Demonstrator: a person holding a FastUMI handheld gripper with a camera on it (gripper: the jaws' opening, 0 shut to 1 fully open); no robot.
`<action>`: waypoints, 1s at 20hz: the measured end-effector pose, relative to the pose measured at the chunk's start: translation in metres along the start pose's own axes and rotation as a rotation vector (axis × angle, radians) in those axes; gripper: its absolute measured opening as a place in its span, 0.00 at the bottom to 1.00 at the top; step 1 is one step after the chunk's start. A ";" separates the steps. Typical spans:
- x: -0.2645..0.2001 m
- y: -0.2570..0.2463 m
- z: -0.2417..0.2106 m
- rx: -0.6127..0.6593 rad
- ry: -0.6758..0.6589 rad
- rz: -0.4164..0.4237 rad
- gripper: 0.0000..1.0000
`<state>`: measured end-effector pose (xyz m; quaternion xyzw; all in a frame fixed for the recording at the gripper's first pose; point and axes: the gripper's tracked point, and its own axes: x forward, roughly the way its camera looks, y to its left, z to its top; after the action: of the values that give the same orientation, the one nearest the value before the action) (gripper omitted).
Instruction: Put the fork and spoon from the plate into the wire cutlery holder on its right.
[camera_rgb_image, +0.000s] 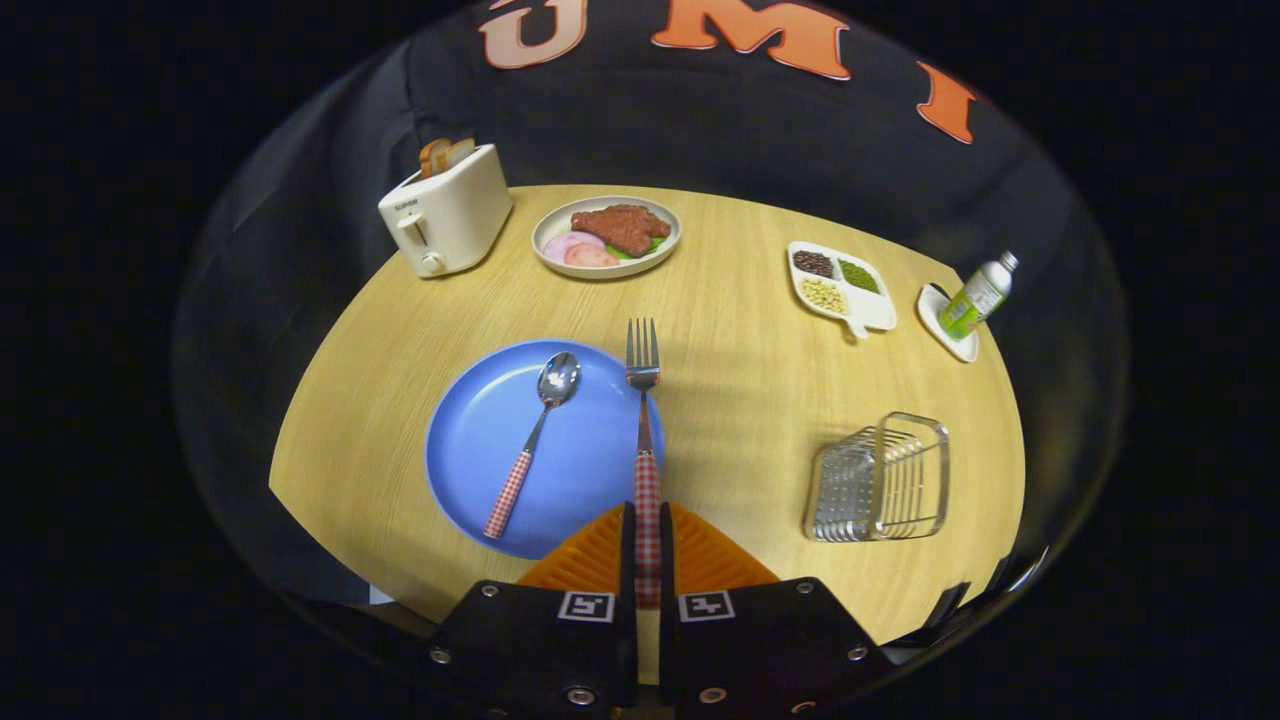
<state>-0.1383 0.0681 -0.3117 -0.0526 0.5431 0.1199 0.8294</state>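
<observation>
gripper (648, 530) fingers (600, 550) closed on fork (645, 420) handle, pointing forward

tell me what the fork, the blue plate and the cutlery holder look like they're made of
Fork, clamped between the gripper fingers: shiny metal tines and neck; handle in red-white check, likely plastic. Blue plate: matte, evenly coloured, probably plastic or melamine, though glazed ceramic is possible. Cutlery holder: bright metal wire bars with a perforated sheet side.

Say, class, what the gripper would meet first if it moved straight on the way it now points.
The gripper is shut on the fork, whose tines lead the way. Straight ahead lies bare table; the food plate sits slightly left of that line. The way looks free, though depth is unclear.
</observation>
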 end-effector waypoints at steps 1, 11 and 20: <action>-0.008 -0.013 0.000 0.026 0.017 -0.011 0.09; -0.070 -0.149 -0.022 -0.023 0.159 -0.185 0.09; -0.060 -0.163 -0.040 -0.120 0.363 -0.103 0.09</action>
<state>-0.1552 -0.1065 -0.2798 -0.1503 0.6723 0.0980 0.7182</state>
